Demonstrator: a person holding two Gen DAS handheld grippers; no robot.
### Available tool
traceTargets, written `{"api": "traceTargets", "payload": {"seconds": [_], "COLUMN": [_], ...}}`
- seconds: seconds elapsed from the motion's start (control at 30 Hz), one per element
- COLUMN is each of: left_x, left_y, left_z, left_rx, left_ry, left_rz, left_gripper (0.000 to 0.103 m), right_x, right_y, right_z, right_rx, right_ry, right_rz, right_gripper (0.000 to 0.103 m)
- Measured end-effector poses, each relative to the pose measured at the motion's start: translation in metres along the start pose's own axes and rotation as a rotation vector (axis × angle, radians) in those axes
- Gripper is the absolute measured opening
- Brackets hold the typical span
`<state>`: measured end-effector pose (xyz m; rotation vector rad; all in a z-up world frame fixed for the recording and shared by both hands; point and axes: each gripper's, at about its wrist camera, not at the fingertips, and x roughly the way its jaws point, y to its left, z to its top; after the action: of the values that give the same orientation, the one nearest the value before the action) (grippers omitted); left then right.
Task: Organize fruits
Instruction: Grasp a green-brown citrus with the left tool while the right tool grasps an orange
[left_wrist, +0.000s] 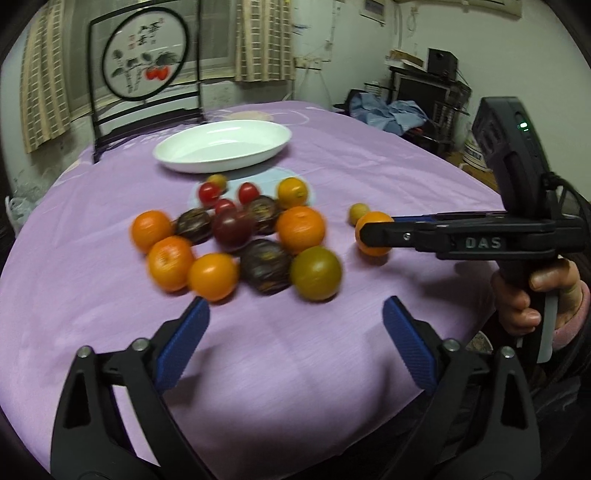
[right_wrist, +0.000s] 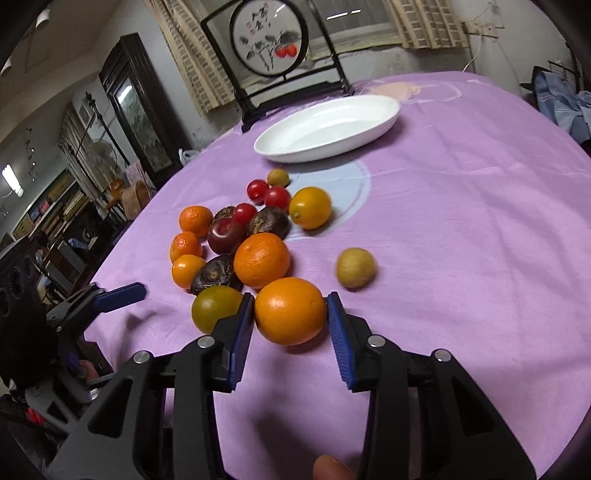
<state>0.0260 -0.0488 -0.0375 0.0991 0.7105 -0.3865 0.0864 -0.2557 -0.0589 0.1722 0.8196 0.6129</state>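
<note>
A pile of fruit (left_wrist: 236, 236) lies on the purple cloth: oranges, dark passion fruits, red cherry tomatoes, a green-brown fruit (left_wrist: 316, 273). A white oval dish (left_wrist: 223, 146) stands empty behind it, also in the right wrist view (right_wrist: 327, 127). My right gripper (right_wrist: 290, 314) is shut on an orange (right_wrist: 290, 315), which rests on the cloth; the left wrist view shows it (left_wrist: 373, 233) right of the pile. My left gripper (left_wrist: 295, 332) is open and empty just in front of the pile.
A small yellow-green fruit (right_wrist: 355, 267) lies alone to the right of the pile. A framed round painting on a black stand (left_wrist: 144, 59) stands behind the dish. The table edge curves close on the left and right.
</note>
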Motion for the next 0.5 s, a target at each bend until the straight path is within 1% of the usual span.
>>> {"api": "traceTargets", "payload": {"seconds": [0.03,0.07,0.1,0.13,0.23,0.4,0.47,0.5], "left_x": [0.006,0.01,0.018,0.023,0.036,0.039,0.043,0.045], "left_y": [-0.004,-0.006,-0.007,-0.008,-0.009,-0.016,-0.02,-0.022], "left_z": [0.003,0.004,0.007,0.008,0.013,0.021,0.022,0.021], "left_rx": [0.009,0.012,0.01,0.005,-0.011,-0.006,0.004,0.01], "left_ry": [0.011,0.021,0.042,0.056,0.089,0.09,0.101,0.108], "left_rz": [-0.009,-0.013,-0.014,-0.012,-0.003,0.008,0.013,0.03], "left_gripper": [0.08,0.076,0.07,0.067,0.065,0.064,0.057,0.051], "right_x": [-0.003,-0.007,-0.012,-0.015,-0.02,-0.021,-0.023,-0.023], "right_y": [-0.002,-0.004,-0.007,-0.008,-0.013,-0.021,-0.025,-0.026], "right_z": [-0.001,-0.002,-0.004,-0.005,-0.006,-0.011,-0.012,-0.013], "right_rx": [0.002,0.005,0.008,0.009,0.013,0.024,0.027,0.029], "right_ry": [-0.004,-0.01,-0.019,-0.025,-0.038,-0.044,-0.047,-0.049], "right_rz": [0.001,0.003,0.007,0.011,0.021,0.037,0.043,0.042], "right_gripper": [0.041,0.041,0.041,0.041,0.041,0.041,0.041,0.041]}}
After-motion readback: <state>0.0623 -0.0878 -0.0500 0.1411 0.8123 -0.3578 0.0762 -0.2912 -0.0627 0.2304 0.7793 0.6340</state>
